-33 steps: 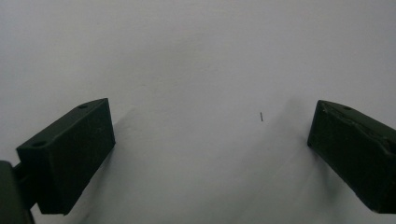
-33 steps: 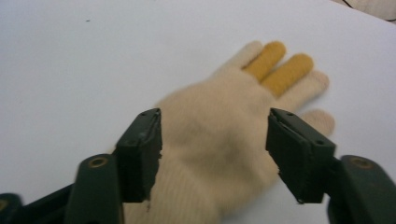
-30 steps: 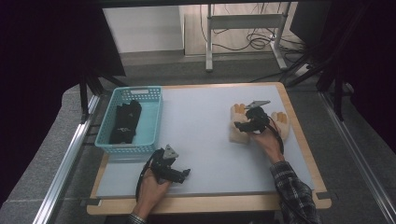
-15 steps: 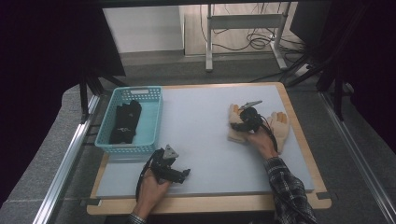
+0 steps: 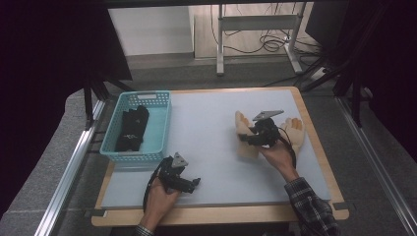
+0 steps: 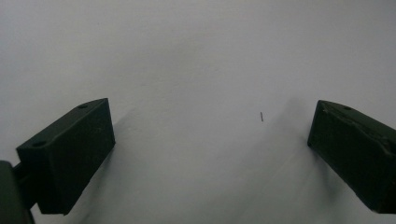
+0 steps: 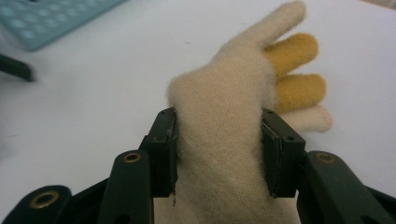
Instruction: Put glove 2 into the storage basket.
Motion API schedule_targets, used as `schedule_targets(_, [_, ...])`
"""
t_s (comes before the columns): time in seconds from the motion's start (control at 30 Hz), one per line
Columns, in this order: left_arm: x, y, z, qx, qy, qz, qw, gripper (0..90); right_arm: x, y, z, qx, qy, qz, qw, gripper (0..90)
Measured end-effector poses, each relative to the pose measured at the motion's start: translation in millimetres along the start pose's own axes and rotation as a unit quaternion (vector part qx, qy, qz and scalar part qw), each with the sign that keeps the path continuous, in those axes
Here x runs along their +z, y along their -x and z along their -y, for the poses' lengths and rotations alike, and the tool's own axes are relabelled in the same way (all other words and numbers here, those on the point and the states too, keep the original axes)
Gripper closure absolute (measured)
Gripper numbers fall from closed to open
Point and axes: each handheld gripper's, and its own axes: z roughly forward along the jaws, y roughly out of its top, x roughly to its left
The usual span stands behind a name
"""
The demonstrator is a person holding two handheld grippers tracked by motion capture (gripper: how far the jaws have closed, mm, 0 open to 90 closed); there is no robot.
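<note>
While your right gripper (image 7: 219, 149) had its jaws clamped on a cream glove (image 7: 233, 121) lying on the table's (image 5: 211, 162) right side, your left gripper (image 6: 210, 158) rested apart and empty near the front edge. A second glove (image 5: 295, 135) lay just beside the first, and the blue basket (image 5: 160, 130) held only dark items (image 5: 130, 129), so, judging by that, both pale gloves remained to be put away.

The glove (image 7: 219, 135) caught between the right gripper's (image 7: 219, 154) jaws is a fuzzy, woollen-looking knit, cream with mustard-yellow fingertips (image 7: 294, 53), its nap soft and matt. Those jaws are matt black, hard like plastic, with small brass-coloured rivets set in the arms behind them. Beneath the glove lies a smooth, pale grey mat (image 5: 206, 147), dull and barely reflective, laid over a tabletop (image 5: 221, 216) whose bare rim looks like light wood. The left gripper's (image 6: 210, 154) blocky jaws are the same matt black, slightly scuffed on one edge. Beyond it stands a turquoise plastic basket (image 5: 160, 132) with perforated walls, holding dark cloth (image 5: 132, 129).
</note>
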Motion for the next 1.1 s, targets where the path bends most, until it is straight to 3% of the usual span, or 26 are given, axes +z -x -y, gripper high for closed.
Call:
schedule_targets(0.13, [0.2,0.1,0.0,0.000,0.001,0.000,1.0000,0.9,-10.2,-26.9,0.7,-0.008,0.003,-0.009,0.9999,50.9])
schedule_targets(0.3, [0.2,0.2,0.0,-0.001,0.002,-0.001,1.0000,1.0,-8.9,-64.1,10.3,-0.030,-0.003,0.000,0.9995,47.8])
schedule_targets(0.47, [0.1,0.1,0.0,0.000,0.001,0.000,1.0000,1.0,6.0,-79.2,29.6,-0.031,-0.014,-0.002,0.9994,45.4])
schedule_targets(0.57, [0.2,0.0,0.0,0.000,0.002,0.000,1.0000,1.0,11.8,-79.1,36.2,-0.014,-0.019,-0.031,0.9992,38.1])
schedule_targets(0.63, [0.2,0.1,0.0,0.000,0.002,-0.001,1.0000,1.0,13.1,-78.9,36.9,-0.018,-0.026,-0.046,0.9984,32.4])
schedule_targets(0.73, [0.1,0.1,0.0,0.000,0.001,0.000,1.0000,1.0,7.9,-73.5,34.7,-0.016,-0.017,-0.040,0.9989,28.5])
schedule_targets(0.87, [0.2,0.3,0.1,-0.002,0.001,0.000,1.0000,1.0,-0.4,-56.1,35.0,-0.005,-0.011,-0.017,0.9998,28.6])
schedule_targets(1.1, [0.2,0.2,0.1,-0.002,0.001,0.000,1.0000,1.0,-13.6,-23.3,44.3,0.015,-0.008,0.019,0.9997,42.5])
